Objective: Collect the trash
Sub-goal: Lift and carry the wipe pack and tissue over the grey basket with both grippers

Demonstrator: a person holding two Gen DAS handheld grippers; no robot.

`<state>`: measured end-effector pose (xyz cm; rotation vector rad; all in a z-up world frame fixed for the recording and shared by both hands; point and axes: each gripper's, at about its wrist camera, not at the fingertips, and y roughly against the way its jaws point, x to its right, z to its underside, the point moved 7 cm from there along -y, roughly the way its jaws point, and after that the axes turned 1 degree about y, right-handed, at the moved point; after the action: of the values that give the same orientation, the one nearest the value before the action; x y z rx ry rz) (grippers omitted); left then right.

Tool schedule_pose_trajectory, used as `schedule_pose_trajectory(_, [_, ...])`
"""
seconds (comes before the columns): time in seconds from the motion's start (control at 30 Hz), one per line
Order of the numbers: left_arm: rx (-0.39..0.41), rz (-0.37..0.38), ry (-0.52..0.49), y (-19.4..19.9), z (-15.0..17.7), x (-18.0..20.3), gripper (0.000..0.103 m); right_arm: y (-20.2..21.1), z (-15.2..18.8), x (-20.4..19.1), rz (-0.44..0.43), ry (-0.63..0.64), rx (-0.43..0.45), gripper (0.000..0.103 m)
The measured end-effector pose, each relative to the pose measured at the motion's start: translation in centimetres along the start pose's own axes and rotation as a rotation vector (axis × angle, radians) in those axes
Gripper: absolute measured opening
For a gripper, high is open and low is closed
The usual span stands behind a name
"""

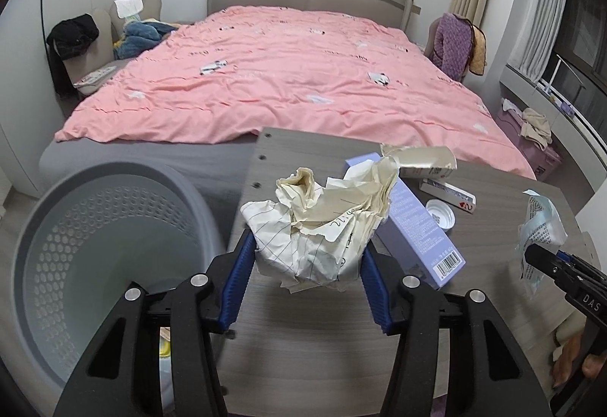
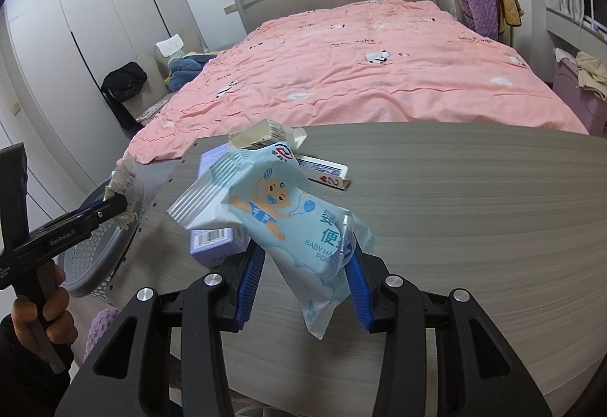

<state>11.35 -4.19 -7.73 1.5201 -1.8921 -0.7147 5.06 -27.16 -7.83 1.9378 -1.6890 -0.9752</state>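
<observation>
Left wrist view: grey wood-grain table (image 1: 493,197) before pink-quilted bed (image 1: 288,75), left gripper (image 1: 307,265) clamping crumpled paper (image 1: 322,223).

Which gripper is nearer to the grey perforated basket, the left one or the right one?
Left. The left gripper, holding crumpled paper, is at the table edge right beside the basket. The right gripper, holding a wipes packet, is further along the table.
</observation>
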Motion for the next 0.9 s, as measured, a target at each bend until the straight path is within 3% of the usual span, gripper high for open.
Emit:
schedule_pose_trajectory(0.43, [0.059,-0.097,0.047,3.6,0.8,-7.1,0.052,-0.1,-2.4,-10.1,-0.091,0.151,0.022,0.041])
schedule_pose_trajectory(0.9, [0.048,-0.266,0.15,5.7,2.6,-17.9,0.052,-5.9,-2.3,-24.8,-0.293,0.321,-0.054,0.041])
